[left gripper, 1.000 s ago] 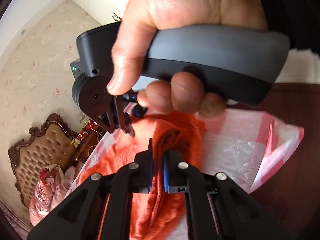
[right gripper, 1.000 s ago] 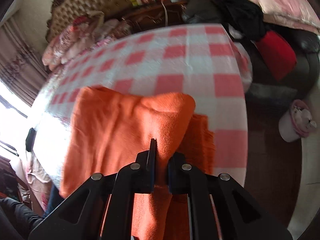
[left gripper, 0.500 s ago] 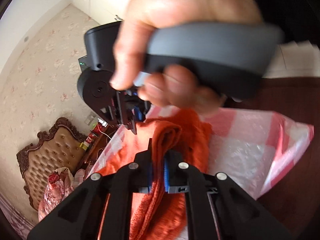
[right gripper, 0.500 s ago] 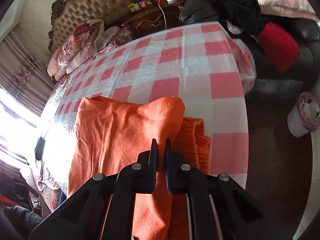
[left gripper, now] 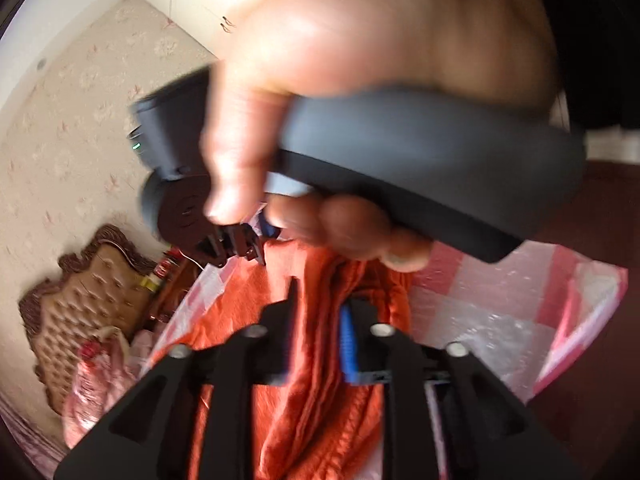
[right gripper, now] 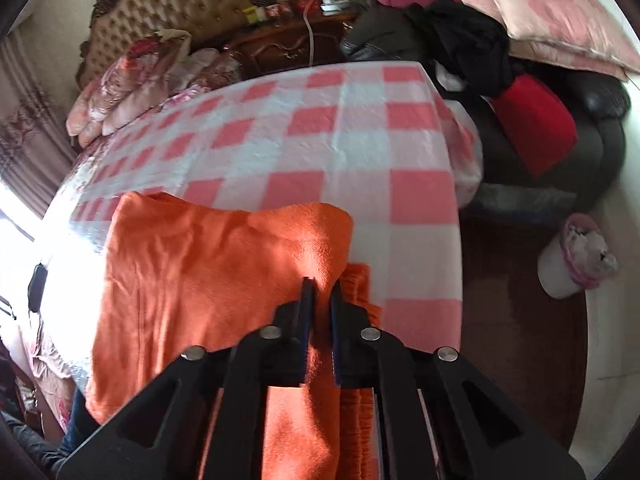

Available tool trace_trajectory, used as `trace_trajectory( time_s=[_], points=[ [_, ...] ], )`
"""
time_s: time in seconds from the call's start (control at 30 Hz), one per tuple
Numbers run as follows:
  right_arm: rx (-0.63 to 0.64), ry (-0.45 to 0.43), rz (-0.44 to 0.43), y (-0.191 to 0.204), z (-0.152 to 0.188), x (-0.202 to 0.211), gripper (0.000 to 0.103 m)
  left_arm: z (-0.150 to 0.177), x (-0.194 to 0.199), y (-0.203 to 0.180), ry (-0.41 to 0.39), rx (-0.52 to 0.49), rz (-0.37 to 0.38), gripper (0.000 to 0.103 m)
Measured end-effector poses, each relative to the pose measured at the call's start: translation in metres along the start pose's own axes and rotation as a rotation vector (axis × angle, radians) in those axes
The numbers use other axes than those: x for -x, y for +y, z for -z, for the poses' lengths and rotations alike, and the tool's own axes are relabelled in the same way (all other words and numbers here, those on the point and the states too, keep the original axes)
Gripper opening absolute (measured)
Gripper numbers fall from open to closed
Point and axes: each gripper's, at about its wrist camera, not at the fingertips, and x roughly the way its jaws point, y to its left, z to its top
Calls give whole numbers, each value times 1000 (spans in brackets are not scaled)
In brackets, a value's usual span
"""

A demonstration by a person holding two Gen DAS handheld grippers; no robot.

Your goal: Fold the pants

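The table (right gripper: 360, 152), covered in a pink-and-white checked cloth, carries the orange pants (right gripper: 192, 280) at its near left part, laid flat with a folded edge toward the far side; their near end is cut off by the lower frame edge. A white bin (right gripper: 568, 268) with a pink liner stands on the dark floor to the right of the table; what it holds is pale and crumpled and cannot be identified. In the left wrist view, the person's hand (left gripper: 380, 80) around the right gripper's grey handle fills the upper frame, blurred, and hides most of the table. The left gripper (left gripper: 316, 320) has just been opening: its jaws stand apart with a bunched ridge of the pants between them, fabric loose, released. The right gripper (right gripper: 320, 300) has also just been opening slightly; a narrow gap shows, with pants cloth running between the fingers, and whether the pads press it cannot be told.
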Motion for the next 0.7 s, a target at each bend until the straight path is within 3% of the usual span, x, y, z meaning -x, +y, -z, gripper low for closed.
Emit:
trace_trajectory(
  time_s=[0.03,0.07,0.1,0.17,0.23,0.33,0.4,0.43,0.47,0.53,0.57,0.6,0.7],
  points=[
    [-7,-19,-4,-1,2,3,23,2,10,7,-18,22,24,43],
    [-12,-33,11,-2,4,8,37,4,19,15,-26,47,45,53],
    [-14,-46,56,-2,6,14,55,11,32,32,-29,110,70,54],
    [-2,-79,135,0,13,25,63,27,58,72,-25,283,136,58],
    [15,-82,146,2,25,34,66,55,78,120,-11,468,160,61],
    [-17,-37,127,-2,42,33,66,121,80,193,94,814,228,60],
    [-32,-16,107,-3,53,30,65,167,72,218,182,1023,315,59],
    [-41,-5,102,-3,58,27,65,183,67,226,205,1078,343,58],
    [-47,1,98,-3,61,26,58,199,61,235,228,1142,385,58],
    [-70,18,61,-3,68,22,45,221,46,239,257,1285,560,58],
    [-80,22,40,-2,71,21,40,228,40,240,283,1311,583,54],
    [-87,20,34,-1,72,22,37,230,34,238,331,1287,560,49],
    [-78,20,48,4,76,24,36,238,15,235,402,1269,599,39]
  ],
)
